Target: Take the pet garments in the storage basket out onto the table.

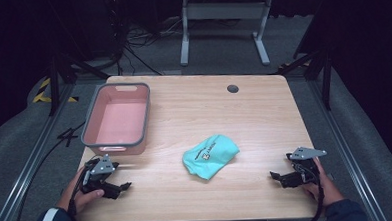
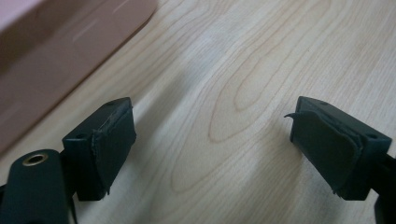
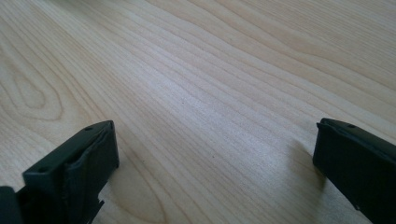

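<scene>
Pale wood covers the desk (image 1: pixel 264 112), which fills the middle of the high view, its near edge along the bottom and its far edge in the upper half, with a small dark round hole (image 1: pixel 232 89) near the far edge. A pink tub with a grey rim (image 1: pixel 116 119) stands at the left, its long axis running from the near left towards the far edge, close to the desk's left side.

A teal cloth (image 1: pixel 210 155) lies crumpled just below the centre of the frame, well apart from the tub and from both grippers. Its long axis slants from lower left to upper right, and a small printed mark faces up. Bare wood surrounds it on every side, with the widest open stretch to its right and beyond it.

At the lower left, just below the tub's near end, the left gripper (image 1: pixel 118 189) is held by a hand; in the left gripper view its jaws stand wide with only wood grain between them and the tub's wall at the upper left. At the lower right, close to the desk's right edge, the right gripper (image 1: pixel 279 177) also has its jaws wide apart over bare wood.
</scene>
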`<state>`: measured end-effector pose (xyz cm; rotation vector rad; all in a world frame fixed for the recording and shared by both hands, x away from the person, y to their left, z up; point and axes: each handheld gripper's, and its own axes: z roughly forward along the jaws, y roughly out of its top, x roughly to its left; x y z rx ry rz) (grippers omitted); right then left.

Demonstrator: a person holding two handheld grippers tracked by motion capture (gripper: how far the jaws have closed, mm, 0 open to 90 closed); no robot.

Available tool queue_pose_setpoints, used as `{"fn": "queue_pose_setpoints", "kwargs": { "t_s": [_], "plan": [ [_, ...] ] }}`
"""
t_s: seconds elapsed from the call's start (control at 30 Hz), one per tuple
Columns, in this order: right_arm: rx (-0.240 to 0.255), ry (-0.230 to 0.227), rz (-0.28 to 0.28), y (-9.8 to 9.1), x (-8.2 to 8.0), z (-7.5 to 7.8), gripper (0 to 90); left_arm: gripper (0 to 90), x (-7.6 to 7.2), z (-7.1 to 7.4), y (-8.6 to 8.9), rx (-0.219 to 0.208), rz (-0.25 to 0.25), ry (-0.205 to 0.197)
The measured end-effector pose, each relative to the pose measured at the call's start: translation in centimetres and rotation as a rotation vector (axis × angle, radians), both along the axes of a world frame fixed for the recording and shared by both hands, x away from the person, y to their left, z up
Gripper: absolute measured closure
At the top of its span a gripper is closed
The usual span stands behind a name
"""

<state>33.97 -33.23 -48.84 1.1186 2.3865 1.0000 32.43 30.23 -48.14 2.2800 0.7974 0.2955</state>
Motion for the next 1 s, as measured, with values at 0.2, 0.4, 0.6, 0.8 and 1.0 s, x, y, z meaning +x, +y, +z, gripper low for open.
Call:
{"fn": "queue_pose_setpoints", "kwargs": {
  "t_s": [0.2,0.4,0.6,0.8,1.0],
  "plan": [
    [0.000,0.001,0.004,-0.02,0.01,0.00,0.5,14.1,-0.37,-0.12,0.32,-0.013,0.023,-0.009],
    [-0.001,0.000,0.004,-0.03,0.01,0.00,0.6,13.5,-0.35,-0.15,0.26,-0.016,0.025,-0.003],
    [0.000,-0.001,0.000,-0.01,-0.01,-0.01,0.5,13.4,-0.34,-0.14,0.27,-0.015,0.024,-0.003],
    [0.000,0.001,0.000,0.01,-0.01,0.00,0.5,13.4,-0.33,-0.14,0.28,-0.014,0.023,-0.003],
    [0.000,0.001,0.000,0.01,-0.01,0.00,0.5,12.0,-0.26,-0.13,0.23,-0.011,0.027,-0.001]
  ]
}}
